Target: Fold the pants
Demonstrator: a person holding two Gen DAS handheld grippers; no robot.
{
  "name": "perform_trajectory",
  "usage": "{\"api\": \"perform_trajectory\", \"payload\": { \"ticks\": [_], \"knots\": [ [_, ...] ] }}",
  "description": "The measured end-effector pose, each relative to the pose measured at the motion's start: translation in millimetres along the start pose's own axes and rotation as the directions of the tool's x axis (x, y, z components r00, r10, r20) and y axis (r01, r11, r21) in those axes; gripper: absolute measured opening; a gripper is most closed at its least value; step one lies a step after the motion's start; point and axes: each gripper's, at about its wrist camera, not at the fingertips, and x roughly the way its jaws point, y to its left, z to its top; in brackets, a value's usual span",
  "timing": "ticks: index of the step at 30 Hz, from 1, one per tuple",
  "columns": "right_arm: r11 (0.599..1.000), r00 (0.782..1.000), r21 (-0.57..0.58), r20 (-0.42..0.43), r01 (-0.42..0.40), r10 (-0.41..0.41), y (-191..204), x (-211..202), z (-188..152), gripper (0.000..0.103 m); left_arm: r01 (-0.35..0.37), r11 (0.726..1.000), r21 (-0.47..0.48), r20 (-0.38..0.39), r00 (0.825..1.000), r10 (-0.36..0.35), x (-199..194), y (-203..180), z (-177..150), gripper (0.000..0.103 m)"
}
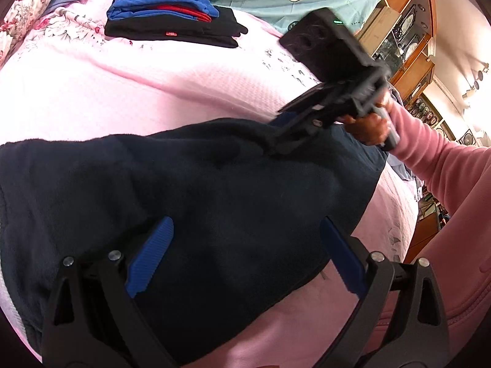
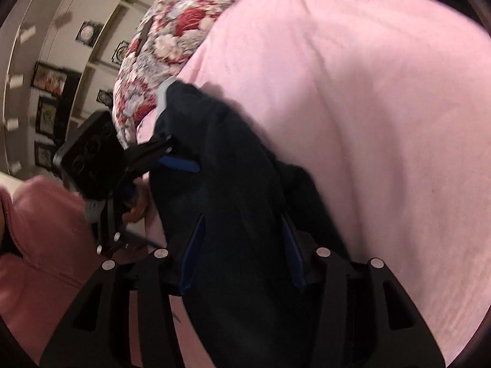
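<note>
Left gripper (image 1: 245, 254): blue pads spread wide over dark navy fleece pants (image 1: 190, 190)
Right gripper (image 2: 242, 251): spread, pants bunched between its pads
Pants: spread across pink bedspread (image 1: 129, 92)
Folded clothes stack (image 1: 172, 18): 11 o'clock on bedspread

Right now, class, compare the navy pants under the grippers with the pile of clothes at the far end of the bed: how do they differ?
The navy pants lie spread wide over the pink blanket; the pile is folded compact. The pants are one dark colour; the pile stacks blue and red pieces on black. The pants sit between the left gripper fingers, and the right gripper presses on them; nothing touches the pile. Both rest on the pink blanket.
</note>
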Motion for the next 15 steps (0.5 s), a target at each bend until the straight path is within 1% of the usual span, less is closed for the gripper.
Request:
{"api": "perform_trajectory", "payload": {
  "ticks": [1, 2, 3, 4, 5, 7, 8, 9, 10, 11, 12, 13, 15],
  "knots": [
    [0.999, 0.999, 0.016, -0.004, -0.051, 0.051, -3.9, 3.2, 5.3, 0.060, 0.000, 1.000, 0.000, 0.000, 1.000, 0.000, -0.1, 0.0, -0.1, 0.098],
    [0.996, 0.996, 0.017, -0.007, -0.093, 0.093, -3.9, 5.3, 8.9, 0.064, 0.001, 1.000, 0.000, 0.001, 1.000, -0.001, -0.3, 0.0, -0.1, 0.098],
    [0.992, 0.992, 0.008, -0.009, -0.128, 0.128, -2.7, 7.4, 11.7, 0.071, 0.001, 1.000, -0.001, 0.001, 1.000, -0.001, -0.5, 0.3, -0.2, 0.098],
    [0.988, 0.988, -0.006, -0.007, -0.154, 0.154, -0.3, 10.3, 14.4, 0.071, 0.001, 1.000, -0.002, 0.001, 1.000, -0.001, -0.5, 0.4, -0.1, 0.098],
    [0.987, 0.987, -0.012, 0.003, -0.162, 0.162, 0.5, 12.0, 16.4, 0.071, 0.001, 1.000, -0.003, 0.001, 1.000, -0.001, -0.4, 0.4, 0.0, 0.098],
    [0.985, 0.983, -0.005, 0.061, -0.175, 0.175, -1.8, 8.9, 18.7, 0.069, 0.002, 1.000, -0.002, 0.002, 1.000, -0.002, -0.4, 0.5, 0.1, 0.098],
    [0.987, 0.982, -0.003, 0.105, -0.161, 0.160, -3.9, 4.1, 19.0, 0.066, 0.002, 1.000, -0.003, 0.001, 1.000, -0.002, -0.4, 0.5, 0.1, 0.098],
    [0.992, 0.978, 0.002, 0.166, -0.130, 0.128, -7.6, -4.1, 18.5, 0.057, 0.002, 1.000, -0.003, 0.001, 1.000, -0.002, -0.4, 0.5, 0.1, 0.098],
    [0.996, 0.966, 0.020, 0.246, -0.084, 0.076, -15.0, -16.0, 17.5, 0.048, 0.002, 1.000, -0.003, 0.001, 1.000, -0.002, -0.4, 0.5, 0.1, 0.098],
    [0.998, 0.952, 0.042, 0.303, -0.048, 0.033, -21.6, -25.2, 17.1, 0.047, 0.002, 1.000, -0.003, 0.001, 1.000, -0.002, -0.3, 0.3, 0.2, 0.098],
    [0.997, 0.941, 0.077, 0.339, -0.022, -0.005, -30.2, -34.0, 16.6, 0.046, 0.002, 1.000, -0.002, 0.001, 1.000, -0.002, -0.4, 1.1, 0.3, 0.098],
    [0.995, 0.936, 0.097, 0.352, -0.021, -0.014, -36.0, -38.5, 15.1, 0.045, 0.002, 1.000, -0.001, 0.001, 1.000, -0.002, -0.4, 1.0, 0.2, 0.098],
    [0.996, 0.933, 0.078, 0.360, -0.044, 0.013, -30.9, -41.1, 11.9, 0.045, 0.001, 1.000, 0.000, 0.002, 1.000, -0.001, -0.5, 1.7, 0.7, 0.098]
  ]
}}
